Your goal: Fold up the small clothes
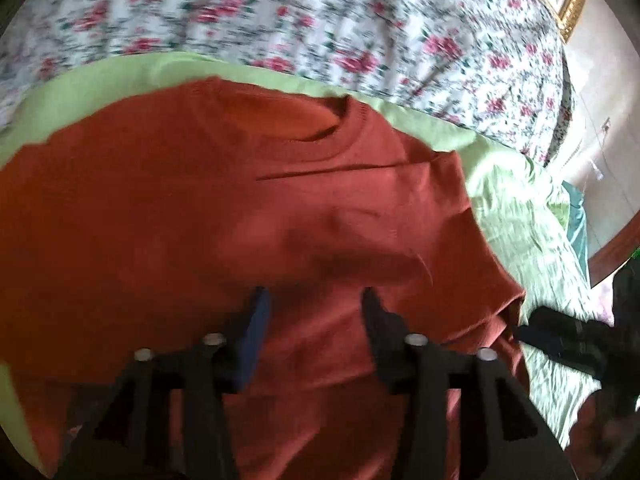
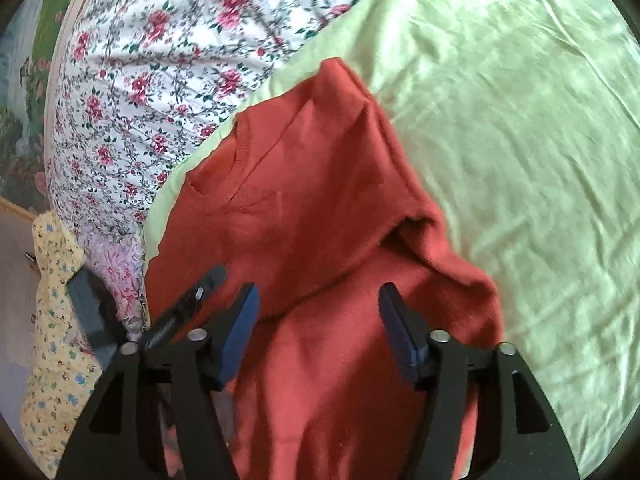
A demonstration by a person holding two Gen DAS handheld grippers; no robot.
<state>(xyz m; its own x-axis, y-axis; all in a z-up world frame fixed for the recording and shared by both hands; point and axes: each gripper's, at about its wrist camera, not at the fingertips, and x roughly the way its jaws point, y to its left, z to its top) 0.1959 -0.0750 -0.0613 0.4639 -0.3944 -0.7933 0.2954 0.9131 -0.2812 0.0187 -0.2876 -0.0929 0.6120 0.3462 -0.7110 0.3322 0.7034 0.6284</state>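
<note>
Both grippers, left gripper point(image 1: 316, 304) and right gripper point(image 2: 318, 300), are seen released, nothing pinched; the red shirt point(image 2: 304, 208) is spread directly beneath, collar pointed ahead

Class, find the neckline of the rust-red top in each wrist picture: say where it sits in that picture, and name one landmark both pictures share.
Left wrist view: the neckline sits above the centre, near the rust-red top's far edge.
Right wrist view: the neckline sits left of centre, tilted, by the cloth edge.
Shared landmark: the floral bedcover just beyond the light green cloth.
</note>
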